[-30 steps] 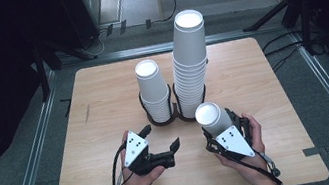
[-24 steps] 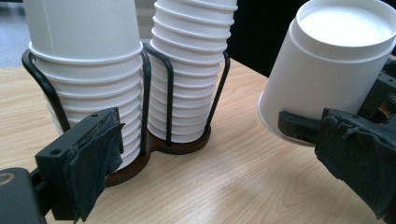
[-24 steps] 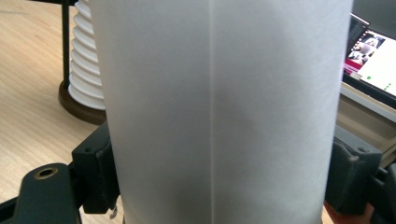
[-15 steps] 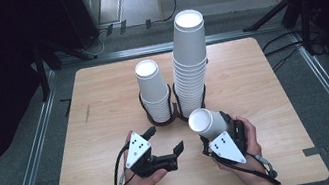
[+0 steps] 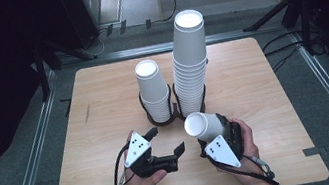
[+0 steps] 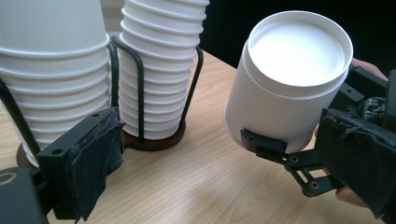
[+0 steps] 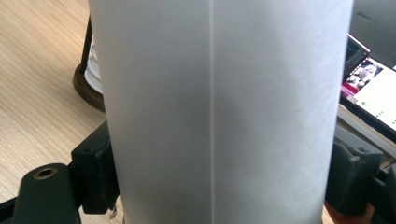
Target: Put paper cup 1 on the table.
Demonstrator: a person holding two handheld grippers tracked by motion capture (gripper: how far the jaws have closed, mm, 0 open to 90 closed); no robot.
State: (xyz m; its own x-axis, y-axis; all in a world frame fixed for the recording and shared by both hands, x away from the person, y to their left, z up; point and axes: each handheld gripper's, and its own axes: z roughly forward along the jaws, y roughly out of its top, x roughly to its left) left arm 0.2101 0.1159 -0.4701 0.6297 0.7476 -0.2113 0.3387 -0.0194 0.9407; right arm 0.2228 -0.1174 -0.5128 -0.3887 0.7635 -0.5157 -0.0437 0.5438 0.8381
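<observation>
High view: right gripper (image 5: 210, 133) clamps a white paper cup (image 5: 203, 125), tilted, base toward the left gripper (image 5: 168, 142), near the black wire holder (image 5: 162, 118) on the table (image 5: 101, 93).
Left gripper view: jaws apart, unclenched, cup (image 6: 285, 88) between and untouched.
Right gripper view: pads press the cup (image 7: 219, 112) sides.

light: even overhead on the table (image 5: 101, 93), surroundings dark | shadows: soft, short | glare: mild on the cup base (image 6: 299, 49) | blur: cup wall (image 7: 219, 112) soft (too close) | edges: slight distortion
</observation>
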